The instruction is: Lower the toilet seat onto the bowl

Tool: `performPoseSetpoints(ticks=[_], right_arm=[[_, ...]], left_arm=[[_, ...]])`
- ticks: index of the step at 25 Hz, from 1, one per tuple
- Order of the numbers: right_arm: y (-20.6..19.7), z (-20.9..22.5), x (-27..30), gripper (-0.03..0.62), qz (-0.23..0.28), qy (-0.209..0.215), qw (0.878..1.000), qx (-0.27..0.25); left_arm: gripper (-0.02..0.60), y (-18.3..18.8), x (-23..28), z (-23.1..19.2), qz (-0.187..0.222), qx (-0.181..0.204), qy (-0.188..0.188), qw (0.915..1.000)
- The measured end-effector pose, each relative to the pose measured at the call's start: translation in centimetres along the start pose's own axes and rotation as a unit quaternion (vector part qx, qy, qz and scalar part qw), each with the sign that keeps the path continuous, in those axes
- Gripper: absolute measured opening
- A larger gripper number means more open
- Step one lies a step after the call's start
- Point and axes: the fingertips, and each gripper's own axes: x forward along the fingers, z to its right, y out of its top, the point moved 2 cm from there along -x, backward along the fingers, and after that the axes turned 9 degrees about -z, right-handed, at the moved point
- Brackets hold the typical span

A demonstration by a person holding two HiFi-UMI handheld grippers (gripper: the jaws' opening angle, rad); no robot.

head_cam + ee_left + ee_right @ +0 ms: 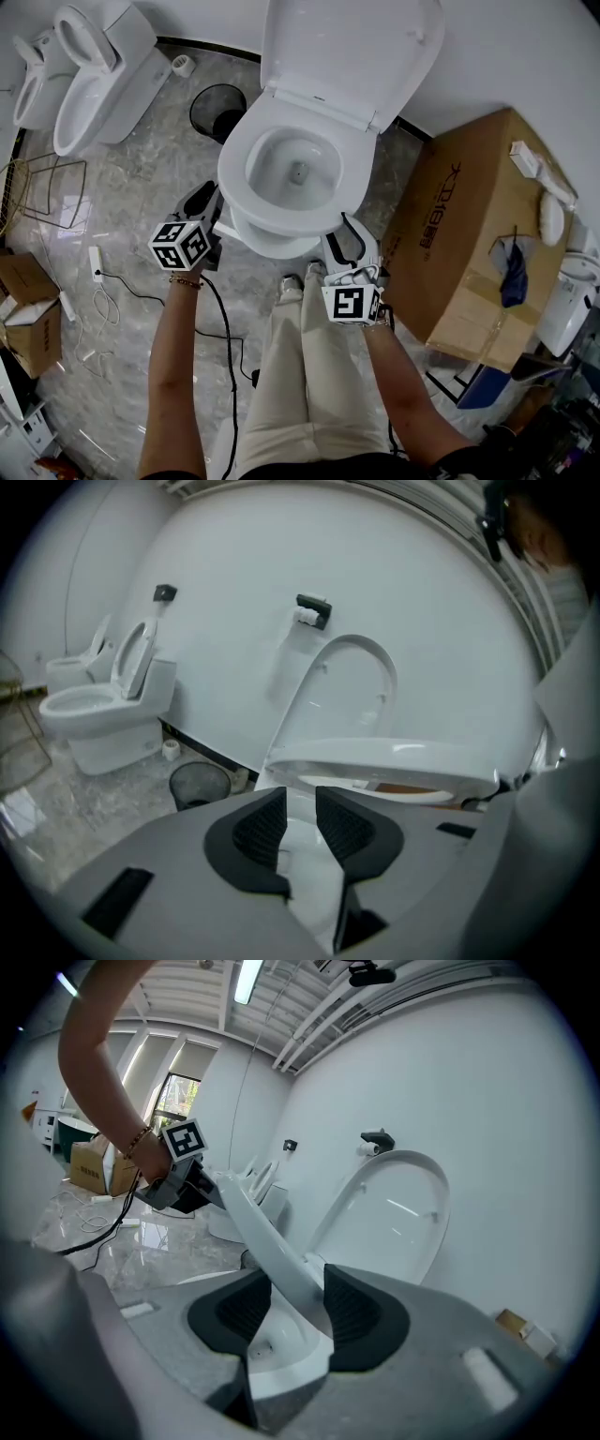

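Note:
The white toilet seat [281,211] lies almost flat just above the bowl [272,246], and the lid [347,47] stands upright against the wall. My left gripper [214,208] is shut on the seat's front-left rim. My right gripper [342,242] is shut on its front-right rim. In the right gripper view the seat rim [272,1255] runs slantwise between the pads of the right gripper [298,1312] toward the left gripper [178,1180]. The left gripper view shows the seat [384,759] level above the left gripper [300,822], with white rim between its narrow jaws.
A large cardboard box [478,244] stands close on the right of the toilet. A black bin [217,111] sits at the back left, and two more toilets [94,75] beyond it. Cables [103,281] and a small box [28,319] lie on the floor at left.

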Motion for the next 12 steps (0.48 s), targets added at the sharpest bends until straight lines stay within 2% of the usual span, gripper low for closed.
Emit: performPoseSetpoints(ticks=[1, 3, 6, 7, 8, 9, 10, 11, 12], right_arm=[[-0.1, -0.2, 0.0, 0.162, -0.001, 0.0, 1.0, -0.002], [-0.4, -0.5, 0.1, 0.163, -0.003, 0.001, 1.0, -0.006], [-0.9, -0.9, 0.1, 0.163, -0.007, 0.0, 1.0, -0.011], [-1.0, -1.1, 0.1, 0.164, -0.008, 0.0, 1.0, -0.012], [-1.0, -1.3, 0.1, 0.164, -0.009, 0.0, 1.0, -0.014], [-1.1, -1.5, 0.2, 0.164, -0.01, 0.001, 1.0, -0.016], [-1.2, -1.7, 0.2, 0.165, -0.01, 0.001, 1.0, -0.018], [-1.4, -1.8, 0.2, 0.166, -0.01, 0.001, 1.0, -0.019], [-1.6, -2.0, 0.2, 0.166, -0.01, 0.0, 1.0, -0.021]], left_arm=[[0.095, -0.3, -0.1, -0.1, 0.002, -0.034, -0.023, 0.9991], [0.126, -0.9, -0.4, -0.3, 0.013, -0.111, -0.077, 0.9907], [0.132, -1.7, -1.2, -0.7, 0.021, -0.215, -0.129, 0.9678], [0.132, -1.8, -1.6, -0.4, 0.024, -0.263, -0.153, 0.9523], [0.132, -1.7, -2.0, 0.3, 0.036, -0.316, -0.189, 0.9292], [0.134, -1.3, -2.2, 1.0, 0.051, -0.353, -0.225, 0.9067], [0.137, -1.1, -2.5, 1.3, 0.061, -0.371, -0.248, 0.893], [0.14, -1.0, -2.6, 1.6, 0.065, -0.375, -0.261, 0.8872], [0.141, -1.0, -2.7, 1.8, 0.064, -0.372, -0.27, 0.8858]])
